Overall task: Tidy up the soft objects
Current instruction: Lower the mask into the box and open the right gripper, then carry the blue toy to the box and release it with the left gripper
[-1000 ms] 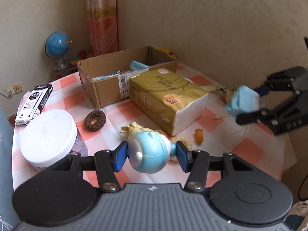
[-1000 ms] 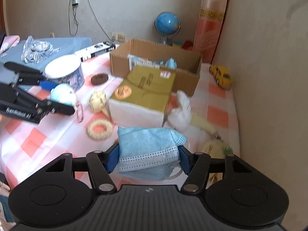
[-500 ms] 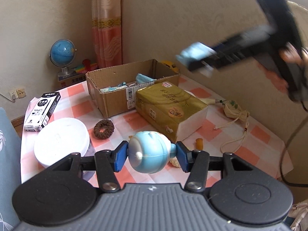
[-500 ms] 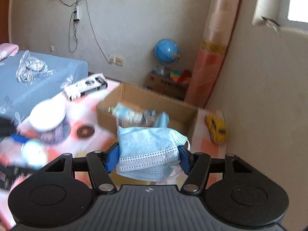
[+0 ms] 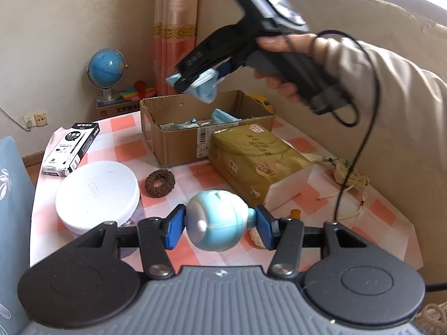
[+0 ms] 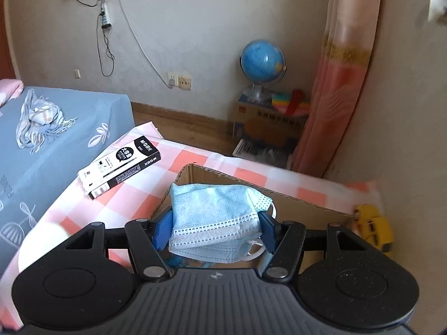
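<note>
- My right gripper is clamped on a folded blue face mask, its blue pads pressing the cloth from both sides, an ear loop trailing at the right edge.
- Seen from my left wrist camera, that same right gripper hangs in the air over the open cardboard box, the mask dangling just above the box's far rim; a bare hand grips the handle and a black cable loops down from it.
- My left gripper is closed on a pale blue round toy, held above the pink-and-white checked tablecloth.
- Inside the box lie another blue mask and some wrappers I cannot make out.
- Just in front of the box, touching its near wall, sits a gold-wrapped tissue pack.
- A brown hair scrunchie lies between the tissue pack and a white-lidded jar.
- A black-and-white pen box rests at the table's far left edge.
- A drawstring pouch lies by the wall on the right.
- A yellow toy car sits beside the box's right end, and a blue globe stands on a carton beyond the table.
</note>
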{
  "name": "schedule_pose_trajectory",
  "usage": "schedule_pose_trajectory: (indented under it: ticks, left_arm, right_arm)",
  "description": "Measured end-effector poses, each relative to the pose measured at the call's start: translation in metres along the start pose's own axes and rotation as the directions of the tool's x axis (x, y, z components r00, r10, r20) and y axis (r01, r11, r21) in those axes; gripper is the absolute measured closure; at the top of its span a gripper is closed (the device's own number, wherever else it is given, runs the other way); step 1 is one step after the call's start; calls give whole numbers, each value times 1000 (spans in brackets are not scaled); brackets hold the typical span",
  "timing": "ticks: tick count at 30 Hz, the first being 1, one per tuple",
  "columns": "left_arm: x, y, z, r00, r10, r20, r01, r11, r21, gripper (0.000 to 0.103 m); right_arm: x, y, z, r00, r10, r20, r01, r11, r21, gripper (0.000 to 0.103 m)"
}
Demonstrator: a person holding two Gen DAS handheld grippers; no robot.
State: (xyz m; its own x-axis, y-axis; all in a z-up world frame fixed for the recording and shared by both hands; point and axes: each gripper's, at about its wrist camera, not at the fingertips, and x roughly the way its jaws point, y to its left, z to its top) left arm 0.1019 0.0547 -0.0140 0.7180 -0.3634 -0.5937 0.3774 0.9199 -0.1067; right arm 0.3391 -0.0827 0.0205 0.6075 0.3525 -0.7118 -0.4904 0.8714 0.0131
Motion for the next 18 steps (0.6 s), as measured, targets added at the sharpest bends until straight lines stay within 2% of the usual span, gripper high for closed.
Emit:
schedule_pose_trajectory:
  ticks: [2, 5, 9, 18]
  left_arm:
    - [1, 1, 0, 1000, 5, -2, -5, 1000, -5, 50]
    - [4, 2, 0, 1000, 14, -13, -14, 1000, -4, 50]
    - [6, 4, -1, 1000, 15, -18, -15, 1000, -2, 50]
    - [8, 1, 2, 999, 1, -32, -1, 1000, 9, 50]
  right_arm:
    - [11, 1, 4, 1000, -3, 0, 3, 1000, 17, 33]
    - [23, -1, 6, 1000, -11, 10, 11, 999, 33, 11]
    - [19, -4, -1, 1000, -10, 14, 10, 999, 36, 1]
    - [-23, -10, -27, 999, -15, 36, 14, 999, 34, 0]
